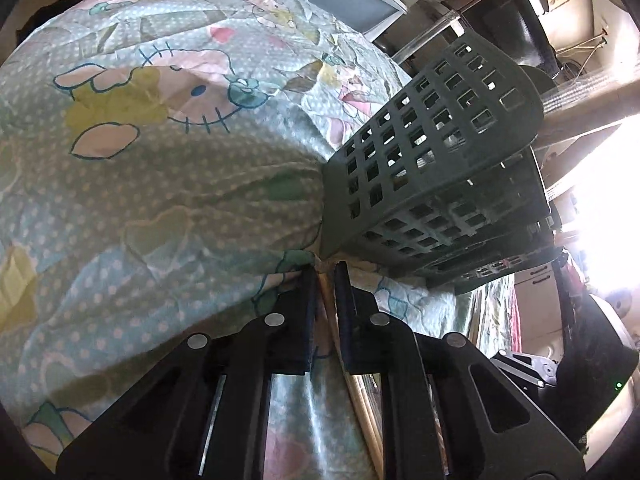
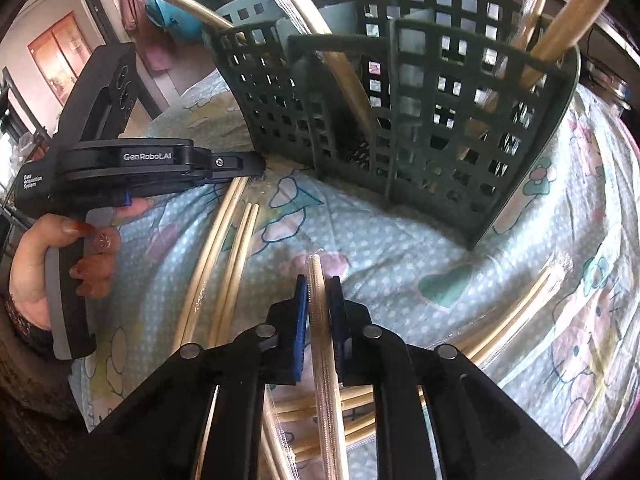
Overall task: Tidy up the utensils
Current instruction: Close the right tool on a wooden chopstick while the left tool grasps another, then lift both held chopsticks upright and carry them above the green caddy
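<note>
Left wrist view: the left gripper (image 1: 325, 270) sits at bottom centre, its jaws drawn nearly together on a pale chopstick (image 1: 326, 300) that runs down between the fingers. The tips press into the cloth (image 1: 140, 160), a pale blue cartoon-print sheet that fills the left and centre of the frame. Just above and right of the tips stands the caddy (image 1: 432, 152), a dark green lattice holder, its near corner almost touching the fingertips. At lower right part of the right gripper's body shows, blurred.

Right wrist view: the right gripper (image 2: 319, 282) is at bottom centre, jaws pinched on a wrapped chopstick pair (image 2: 320, 320) in clear plastic, which lies lengthwise between the pads and pokes out a little beyond them onto the cloth (image 2: 400, 248). The caddy (image 2: 400, 120) fills the upper centre, with chopsticks (image 2: 568, 24) standing in its right compartment and others leaning out of the left one. At left a hand (image 2: 44, 272) holds the left gripper (image 2: 256, 168), whose tips meet the top end of loose chopsticks (image 2: 224, 256) lying on the cloth at left centre. More wrapped chopsticks (image 2: 520, 308) lie at right, and a heap lies under the right gripper at the bottom edge.
</note>
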Demonstrator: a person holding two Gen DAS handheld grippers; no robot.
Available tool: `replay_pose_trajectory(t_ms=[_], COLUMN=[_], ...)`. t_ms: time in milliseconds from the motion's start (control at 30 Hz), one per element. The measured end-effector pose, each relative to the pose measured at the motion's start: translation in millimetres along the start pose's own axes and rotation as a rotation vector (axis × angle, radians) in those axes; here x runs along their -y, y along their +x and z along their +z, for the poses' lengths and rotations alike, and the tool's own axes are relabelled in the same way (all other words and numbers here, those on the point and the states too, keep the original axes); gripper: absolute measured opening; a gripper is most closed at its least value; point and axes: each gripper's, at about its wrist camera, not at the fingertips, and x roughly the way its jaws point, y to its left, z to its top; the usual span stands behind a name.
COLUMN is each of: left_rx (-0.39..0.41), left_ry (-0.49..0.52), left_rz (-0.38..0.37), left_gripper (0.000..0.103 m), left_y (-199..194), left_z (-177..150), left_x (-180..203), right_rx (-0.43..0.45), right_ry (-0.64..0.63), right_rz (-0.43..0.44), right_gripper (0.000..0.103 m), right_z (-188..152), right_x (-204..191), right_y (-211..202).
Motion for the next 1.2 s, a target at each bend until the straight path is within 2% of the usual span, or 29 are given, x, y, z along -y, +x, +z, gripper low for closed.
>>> replay_pose_trajectory(t_ms=[367,467,800,1200], left_rx=[0.011,0.031,0.174,0.333], left_ry=[0.008,0.030,0.075,0.171], left_rz=[-0.018,0.001,-0.035,-0.093], left_gripper=[0.005,0.005,0.004,0.003], left_y=[-1,-6,-68,-138], left_z=[-1,-5,-15,-25], left_x=[-3,0,12,52], right_rx=[0.111,0.137,0.261,0.429], right_ry=[-0.015,-0.021,-0.038,-0.045], right_rz=[-0.020,-0.029,-0.021,-0.050], right_gripper=[0.008,0.008,0.008,0.006], right_z=[-9,-11,-5,-7], right_x=[-10,-9,-8,-26], right_y=[-55,-69,-109,-147])
